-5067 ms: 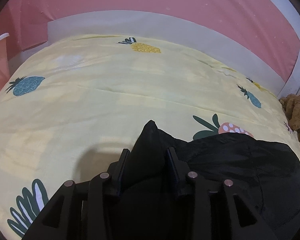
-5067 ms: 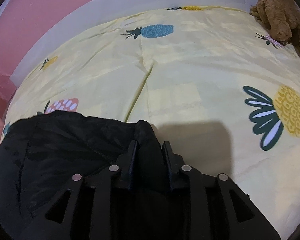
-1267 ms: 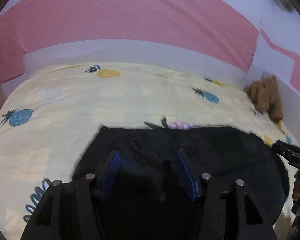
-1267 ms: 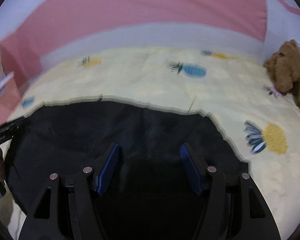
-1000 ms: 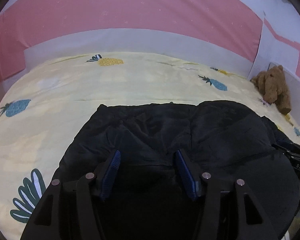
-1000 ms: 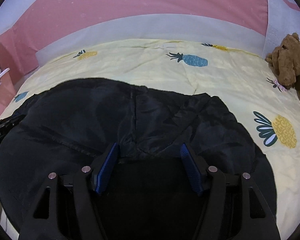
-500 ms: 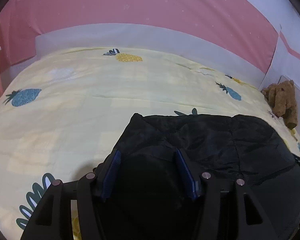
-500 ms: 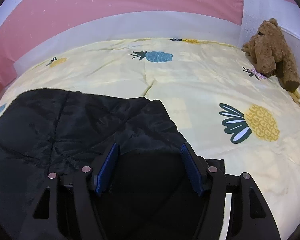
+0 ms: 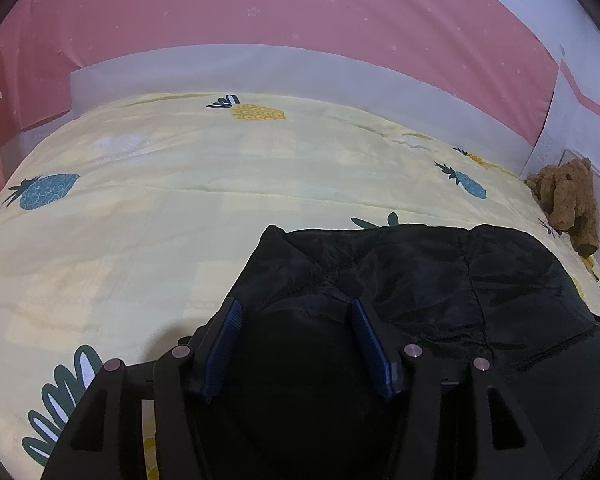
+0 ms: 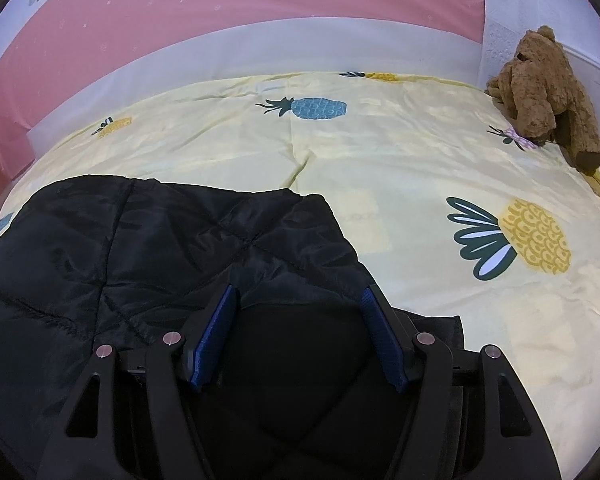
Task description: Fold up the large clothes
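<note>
A black quilted garment (image 9: 440, 280) lies folded on a yellow pineapple-print bedsheet (image 9: 180, 208). In the left wrist view my left gripper (image 9: 294, 308) is open, its blue-padded jaws spread over the garment's left near corner. In the right wrist view the same garment (image 10: 140, 240) fills the lower left, and my right gripper (image 10: 298, 294) is open over its right near corner. Neither gripper holds the cloth. The near edge of the garment is hidden under the gripper bodies.
A brown teddy bear (image 10: 548, 96) sits at the bed's far right corner; it also shows in the left wrist view (image 9: 568, 200). A pink wall with a white lower band (image 9: 260, 64) runs behind the bed. The bedsheet (image 10: 420, 152) stretches beyond the garment.
Five seconds ago both grippers were shut on black cloth. Since then they opened and the garment was laid flat. In the last second both grippers moved outward toward the garment's left and right corners.
</note>
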`<state>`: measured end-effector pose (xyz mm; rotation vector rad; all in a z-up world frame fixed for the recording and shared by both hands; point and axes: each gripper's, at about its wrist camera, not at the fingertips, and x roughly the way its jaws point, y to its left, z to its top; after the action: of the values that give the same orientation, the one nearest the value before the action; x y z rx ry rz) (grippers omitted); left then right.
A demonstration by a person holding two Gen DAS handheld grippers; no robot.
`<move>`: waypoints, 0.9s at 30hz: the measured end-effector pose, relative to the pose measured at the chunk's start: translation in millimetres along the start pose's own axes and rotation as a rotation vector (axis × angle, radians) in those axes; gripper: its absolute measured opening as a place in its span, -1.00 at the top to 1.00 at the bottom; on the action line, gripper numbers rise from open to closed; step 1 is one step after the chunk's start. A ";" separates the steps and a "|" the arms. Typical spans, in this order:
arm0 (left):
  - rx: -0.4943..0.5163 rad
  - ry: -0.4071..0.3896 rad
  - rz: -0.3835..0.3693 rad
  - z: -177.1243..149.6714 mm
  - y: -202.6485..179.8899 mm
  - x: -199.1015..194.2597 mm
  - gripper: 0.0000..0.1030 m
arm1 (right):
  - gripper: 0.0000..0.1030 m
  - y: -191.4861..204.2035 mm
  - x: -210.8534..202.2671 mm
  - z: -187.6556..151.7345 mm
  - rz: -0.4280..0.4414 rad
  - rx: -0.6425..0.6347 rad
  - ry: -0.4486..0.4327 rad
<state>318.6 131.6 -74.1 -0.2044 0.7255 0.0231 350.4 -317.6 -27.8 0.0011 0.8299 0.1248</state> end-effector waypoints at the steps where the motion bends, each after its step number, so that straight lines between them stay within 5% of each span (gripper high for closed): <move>1: 0.002 0.002 0.002 0.6 -0.3 0.5 -0.13 | -0.25 -0.4 -1.0 0.5 0.001 0.003 0.000; 7: 0.026 0.036 0.045 14.5 -8.2 -11.9 -0.12 | -0.26 -5.9 -31.1 14.3 0.006 0.015 0.006; 14: -0.019 -0.067 0.002 11.5 14.2 -86.9 -0.11 | -0.28 -20.2 -98.0 0.5 0.040 -0.013 -0.062; 21: -0.071 0.019 0.011 -39.5 40.1 -78.9 -0.05 | -0.32 -35.2 -75.1 -39.9 0.042 0.018 0.029; 27: -0.092 0.033 0.006 -45.1 41.7 -69.3 -0.05 | -0.39 -48.8 -71.4 -44.4 0.069 0.085 0.033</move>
<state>233.3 167.2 -68.6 -0.2915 0.7589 0.0588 275.4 -376.1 -7.6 0.1078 0.8675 0.1549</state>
